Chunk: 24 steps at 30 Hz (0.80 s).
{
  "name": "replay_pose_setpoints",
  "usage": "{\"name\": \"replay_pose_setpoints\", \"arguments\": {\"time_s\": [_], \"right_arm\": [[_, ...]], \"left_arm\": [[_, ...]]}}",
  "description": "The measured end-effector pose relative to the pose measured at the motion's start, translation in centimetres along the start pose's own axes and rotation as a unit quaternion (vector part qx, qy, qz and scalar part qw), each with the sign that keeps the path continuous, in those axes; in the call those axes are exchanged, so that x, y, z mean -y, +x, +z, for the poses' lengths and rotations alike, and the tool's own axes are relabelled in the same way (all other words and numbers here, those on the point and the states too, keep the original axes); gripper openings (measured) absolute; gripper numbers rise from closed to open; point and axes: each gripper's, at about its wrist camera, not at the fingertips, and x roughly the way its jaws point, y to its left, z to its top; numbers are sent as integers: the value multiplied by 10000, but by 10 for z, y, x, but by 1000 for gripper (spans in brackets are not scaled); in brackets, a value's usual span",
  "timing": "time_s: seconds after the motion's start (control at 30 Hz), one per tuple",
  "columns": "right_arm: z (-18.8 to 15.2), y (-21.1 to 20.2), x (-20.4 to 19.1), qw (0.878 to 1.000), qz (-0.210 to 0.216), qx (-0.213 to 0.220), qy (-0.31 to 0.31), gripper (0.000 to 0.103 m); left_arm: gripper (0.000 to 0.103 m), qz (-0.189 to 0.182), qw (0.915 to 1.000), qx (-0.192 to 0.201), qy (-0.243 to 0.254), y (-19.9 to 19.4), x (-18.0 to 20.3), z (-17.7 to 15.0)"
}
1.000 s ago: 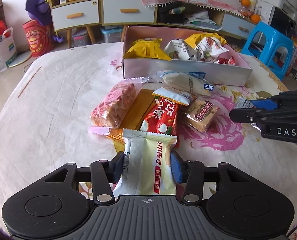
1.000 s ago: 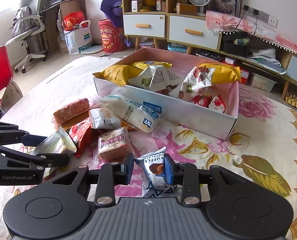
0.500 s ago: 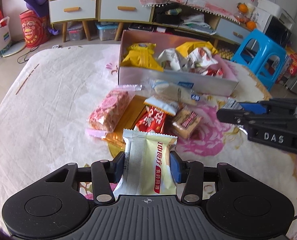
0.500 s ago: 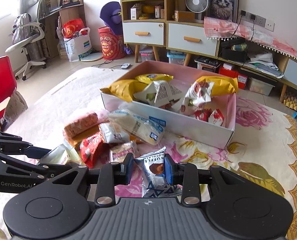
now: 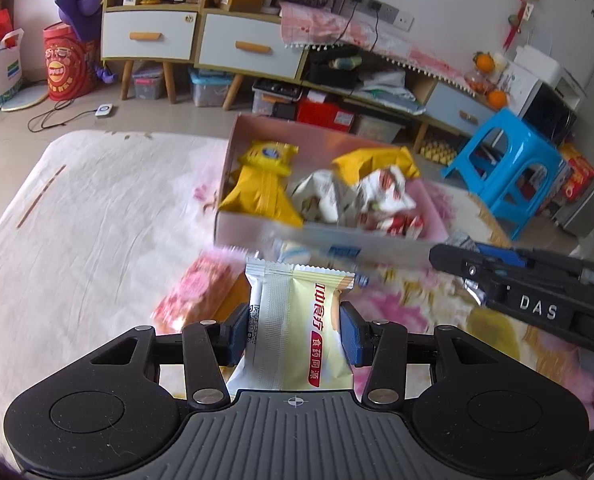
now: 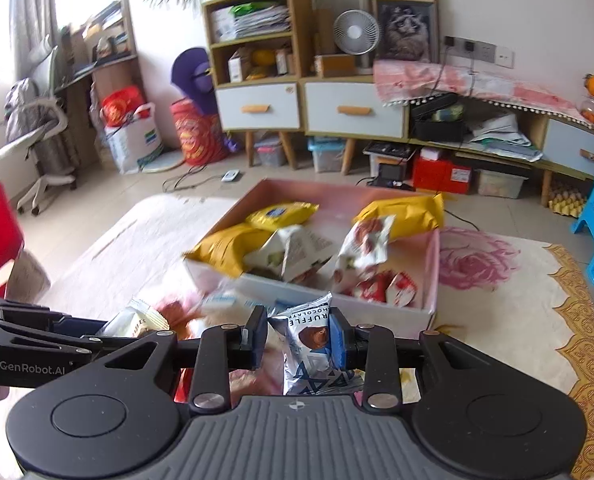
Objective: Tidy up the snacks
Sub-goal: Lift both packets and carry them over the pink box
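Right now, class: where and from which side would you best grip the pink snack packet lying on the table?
Grip the pink snack packet across its narrow middle, jaws coming down from above. It lies flat and long with both long edges exposed; its crimped ends would slip.

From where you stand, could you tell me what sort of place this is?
Most likely a lived-in home living room: a drawer cabinet with a desk fan on top, a framed cat picture, and a flowered cloth under the snack box.
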Motion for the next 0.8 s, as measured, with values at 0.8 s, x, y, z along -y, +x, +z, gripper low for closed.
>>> {"name": "replay_pose_setpoints", "arguments": {"time_s": [0.8], "right_arm": [[17,67,60,9919,-459,75,1183,23]], "left_arm": [[44,27,9975,644,276,96,17,96]]}}
